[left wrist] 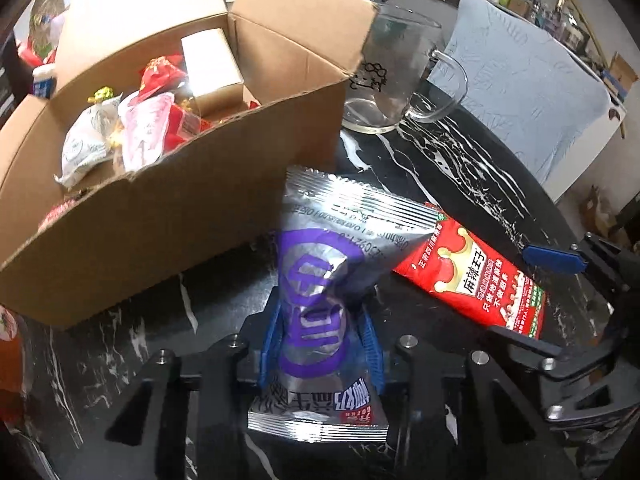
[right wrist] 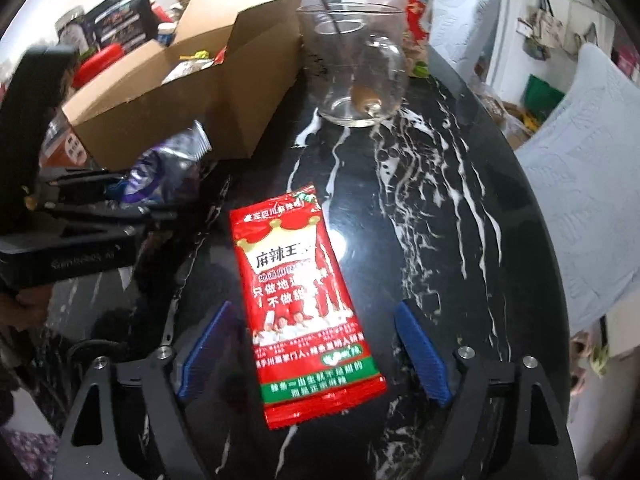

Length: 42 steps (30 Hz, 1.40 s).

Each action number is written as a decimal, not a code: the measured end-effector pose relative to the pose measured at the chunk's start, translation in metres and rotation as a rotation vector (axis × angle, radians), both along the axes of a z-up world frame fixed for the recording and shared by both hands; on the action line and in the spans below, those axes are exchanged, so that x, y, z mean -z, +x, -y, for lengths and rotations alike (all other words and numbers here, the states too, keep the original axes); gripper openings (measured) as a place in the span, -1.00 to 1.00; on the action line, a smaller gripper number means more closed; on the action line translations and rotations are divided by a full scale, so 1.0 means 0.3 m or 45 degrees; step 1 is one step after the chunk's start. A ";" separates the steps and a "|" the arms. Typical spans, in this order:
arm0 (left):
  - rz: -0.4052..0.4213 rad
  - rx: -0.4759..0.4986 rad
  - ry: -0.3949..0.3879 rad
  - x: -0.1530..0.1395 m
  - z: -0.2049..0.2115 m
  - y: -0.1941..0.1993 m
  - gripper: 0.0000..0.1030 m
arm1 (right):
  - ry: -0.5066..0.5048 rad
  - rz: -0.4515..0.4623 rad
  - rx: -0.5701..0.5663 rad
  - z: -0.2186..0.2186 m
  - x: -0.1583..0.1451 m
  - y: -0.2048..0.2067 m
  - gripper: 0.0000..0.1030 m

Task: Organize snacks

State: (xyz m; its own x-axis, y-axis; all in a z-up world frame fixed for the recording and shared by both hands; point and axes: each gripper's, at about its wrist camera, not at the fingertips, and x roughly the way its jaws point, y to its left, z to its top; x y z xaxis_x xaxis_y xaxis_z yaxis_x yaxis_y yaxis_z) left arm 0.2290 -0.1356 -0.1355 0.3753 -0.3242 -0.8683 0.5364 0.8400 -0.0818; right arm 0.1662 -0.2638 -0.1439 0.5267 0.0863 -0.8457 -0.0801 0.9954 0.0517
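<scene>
My left gripper [left wrist: 320, 332] pinches the silver-purple snack packet [left wrist: 316, 280]; my right gripper [right wrist: 316, 332] stands wide, straddling the red packet [right wrist: 304, 300] untouched.

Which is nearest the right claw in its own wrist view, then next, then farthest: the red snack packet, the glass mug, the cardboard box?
1. Red snack packet: flat on the table, between the open fingers of the right claw.
2. Cardboard box: upper left, farther back.
3. Glass mug: top centre; its base looks about level with the box's near corner, so too close to call.

Both grippers: black frames, silver screws, ribbed blue fingers [right wrist: 420, 354].
</scene>
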 end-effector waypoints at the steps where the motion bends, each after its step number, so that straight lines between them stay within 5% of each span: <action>1: -0.004 -0.008 -0.006 -0.003 -0.012 -0.004 -0.32 | -0.020 0.001 -0.005 -0.007 0.003 0.004 0.64; 4: -0.017 -0.032 -0.021 0.000 -0.034 -0.020 -0.32 | -0.074 0.016 -0.003 -0.024 0.008 0.009 0.61; 6: -0.015 -0.055 -0.018 -0.003 -0.057 -0.043 -0.32 | -0.072 0.054 -0.007 -0.029 -0.005 -0.001 -0.03; 9: 0.004 -0.102 -0.006 -0.008 -0.096 -0.082 -0.32 | -0.040 0.072 0.022 -0.027 -0.014 -0.012 -0.10; 28: -0.024 -0.366 0.000 0.006 -0.364 -0.302 -0.32 | 0.080 0.043 -0.181 -0.260 -0.010 -0.149 -0.10; 38: 0.014 -0.388 -0.053 0.015 -0.386 -0.317 -0.32 | 0.031 0.040 -0.190 -0.314 0.002 -0.133 0.31; 42: 0.014 -0.397 -0.075 0.010 -0.414 -0.336 -0.32 | -0.026 0.068 -0.185 -0.327 0.008 -0.139 0.32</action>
State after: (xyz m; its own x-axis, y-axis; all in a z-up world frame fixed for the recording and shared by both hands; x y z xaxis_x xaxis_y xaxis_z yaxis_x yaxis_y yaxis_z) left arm 0.1283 -0.0115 -0.1385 0.4740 -0.2418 -0.8467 0.2552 0.9580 -0.1307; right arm 0.1244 -0.1656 -0.1463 0.5539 0.1484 -0.8193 -0.2258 0.9739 0.0237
